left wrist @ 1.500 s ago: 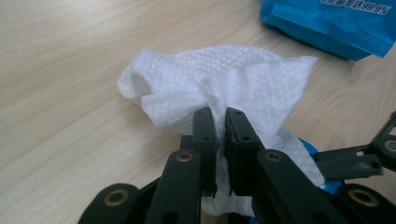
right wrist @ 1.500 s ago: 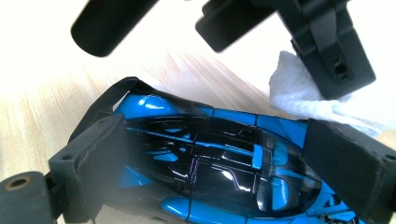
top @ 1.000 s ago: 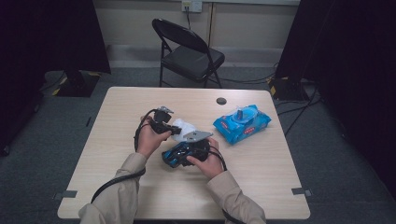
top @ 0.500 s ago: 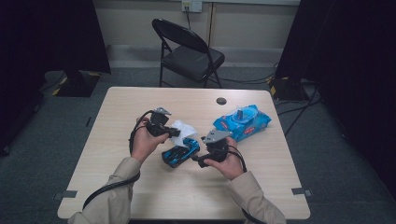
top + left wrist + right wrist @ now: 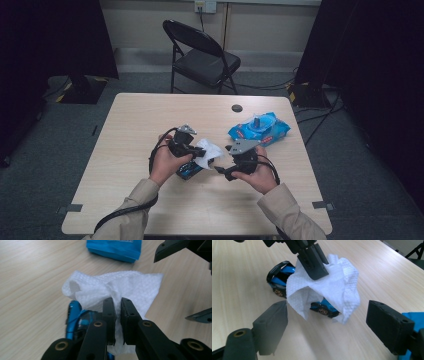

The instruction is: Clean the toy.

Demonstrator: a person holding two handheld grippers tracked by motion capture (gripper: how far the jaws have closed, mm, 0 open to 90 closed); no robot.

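Left gripper, centre-left of the high view: jaws pressed together, pinching a white wipe; wipe hangs off the tips, draped over a blue toy car on the table at mid-frame; in the right gripper view the car sits upper left, part hidden by the wipe; right gripper just right of it, jaws spread, nothing between them; blue wipe pack further right, upper right of the tabletop. Handling call: wipe is light, limp, possibly damp, will fold and slip rather than push; pinch an edge or bunched fold. Car is small, stiff, rolls on its wheels; likely needs clamping across the body sides before wiping.
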